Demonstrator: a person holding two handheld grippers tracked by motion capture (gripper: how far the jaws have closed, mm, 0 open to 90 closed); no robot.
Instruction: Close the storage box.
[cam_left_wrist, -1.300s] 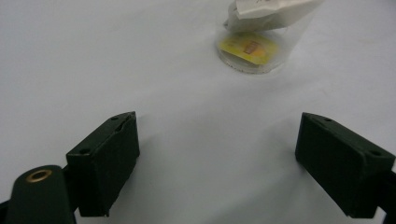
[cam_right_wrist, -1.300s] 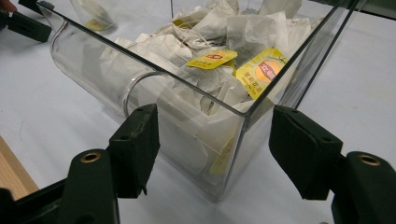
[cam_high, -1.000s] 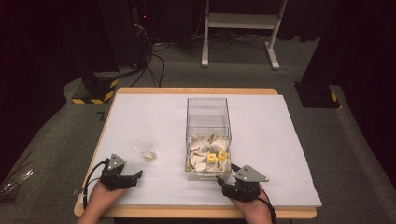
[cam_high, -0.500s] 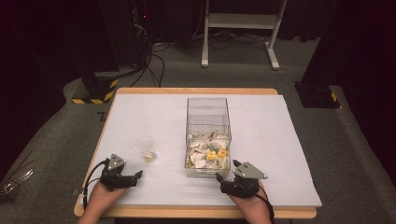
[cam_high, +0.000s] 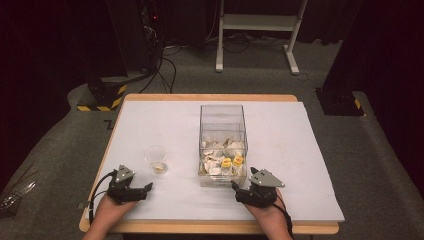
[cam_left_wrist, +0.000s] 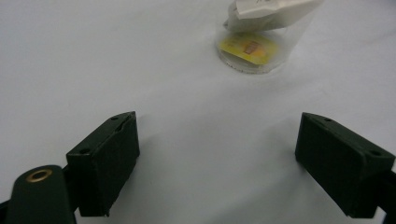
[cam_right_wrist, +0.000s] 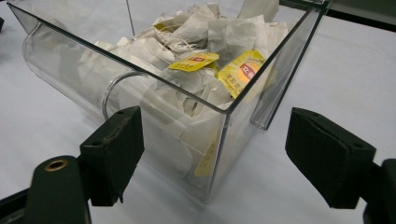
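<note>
A clear plastic box (cam_high: 223, 116) stands mid-table, holding several white tea bags with yellow tags (cam_high: 226, 162). In the right gripper view the box's near corner (cam_right_wrist: 224, 140) is close ahead, tea bags (cam_right_wrist: 205, 60) piled inside. A small clear cup (cam_high: 156, 159) with a tea bag in it stands left of the box; the left gripper view shows the cup (cam_left_wrist: 254, 42) ahead with a yellow tag at its bottom. My left gripper (cam_high: 145, 190) rests open on the table just in front of the cup. My right gripper (cam_high: 237, 192) rests open by the box's front right corner. Both hold nothing.
White sheet (cam_high: 300, 150) covers the wooden table (cam_high: 210, 227). Beyond the table stand a white metal frame (cam_high: 255, 30), cables and a black stand with yellow-black stripes (cam_high: 102, 97) on grey carpet. Bare sheet lies right of the box and behind the cup.
</note>
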